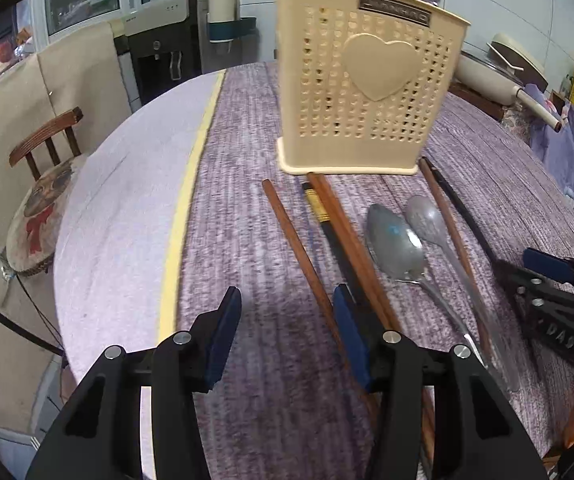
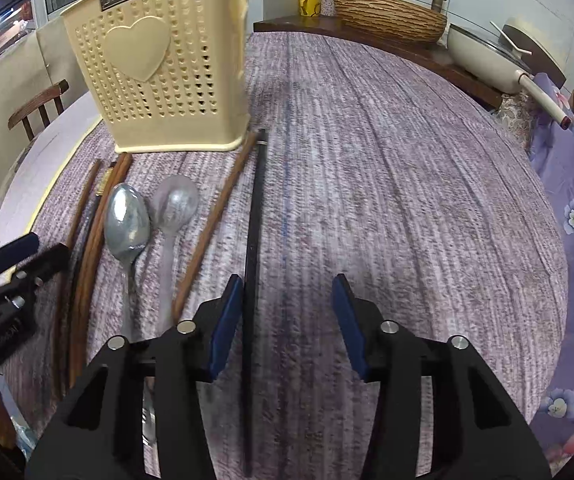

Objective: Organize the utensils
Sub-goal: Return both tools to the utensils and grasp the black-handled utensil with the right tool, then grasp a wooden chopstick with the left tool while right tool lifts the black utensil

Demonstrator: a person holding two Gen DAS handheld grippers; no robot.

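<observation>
Nothing can be seen stowed in the cream perforated utensil holder [image 1: 367, 80], while the wooden chopsticks [image 1: 299, 248], black chopstick [image 2: 251, 240] and two metal spoons [image 2: 127, 220] are left lying before it, left gripper [image 1: 287, 336] and right gripper [image 2: 287, 328] both spread, empty.

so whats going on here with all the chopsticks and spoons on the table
A person with a gripper in each hand is sorting utensils into the cream holder, which stands upright on the purple tablecloth. Nothing is picked up yet. Both grippers are open: the left gripper hovers by the brown chopsticks, and the right gripper straddles the black chopstick. Two metal spoons lie between them, beside more chopsticks.
</observation>
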